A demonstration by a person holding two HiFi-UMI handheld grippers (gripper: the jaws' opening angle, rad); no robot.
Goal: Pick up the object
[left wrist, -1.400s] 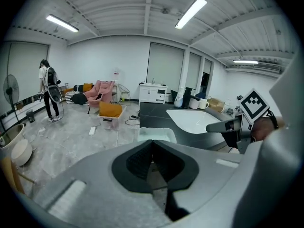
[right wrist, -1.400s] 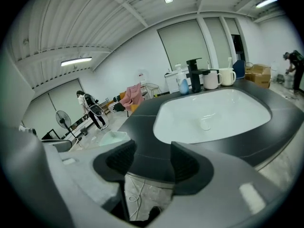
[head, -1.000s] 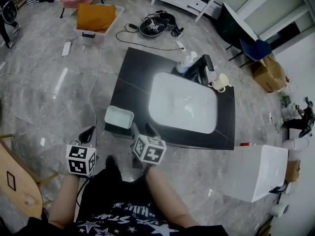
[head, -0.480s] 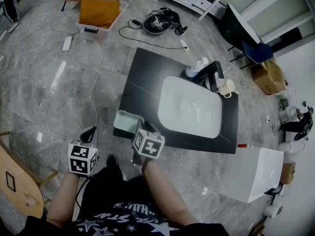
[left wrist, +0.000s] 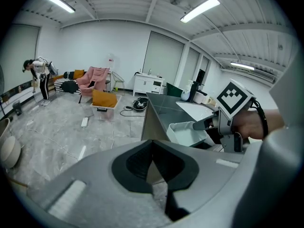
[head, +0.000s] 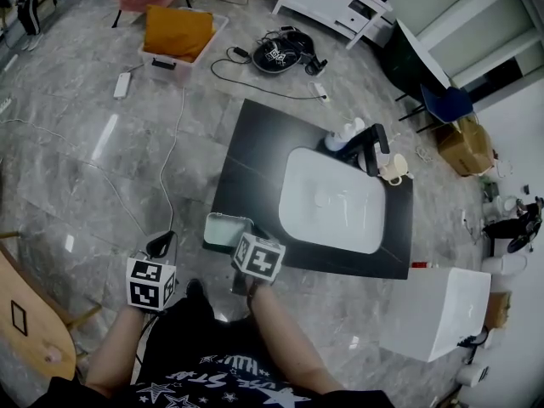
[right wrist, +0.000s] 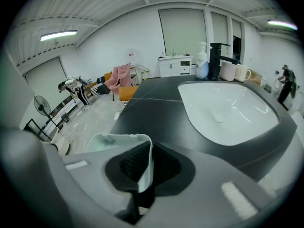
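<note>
A pale green open container (head: 223, 228) sits on the near left corner of the black counter (head: 255, 151). My right gripper (head: 246, 236) reaches it from the front edge. In the right gripper view its jaws are closing with the container's near right wall (right wrist: 145, 160) between the pads, which touch it on both sides. My left gripper (head: 160, 245) hangs over the floor left of the counter, away from the container (left wrist: 187, 132). In the left gripper view its own pads (left wrist: 153, 167) meet with nothing between them.
A white sink basin (head: 331, 198) fills the counter's middle, with a black faucet (head: 374, 147), a soap bottle (head: 344, 134) and mugs (head: 393, 168) behind it. A white cabinet (head: 442, 304) stands at the right. Cables and a bin with an orange cushion (head: 177, 32) lie on the floor.
My right gripper has moved forward to the container's rim and its jaws have come together on the wall. The left gripper has stayed low at the left.
</note>
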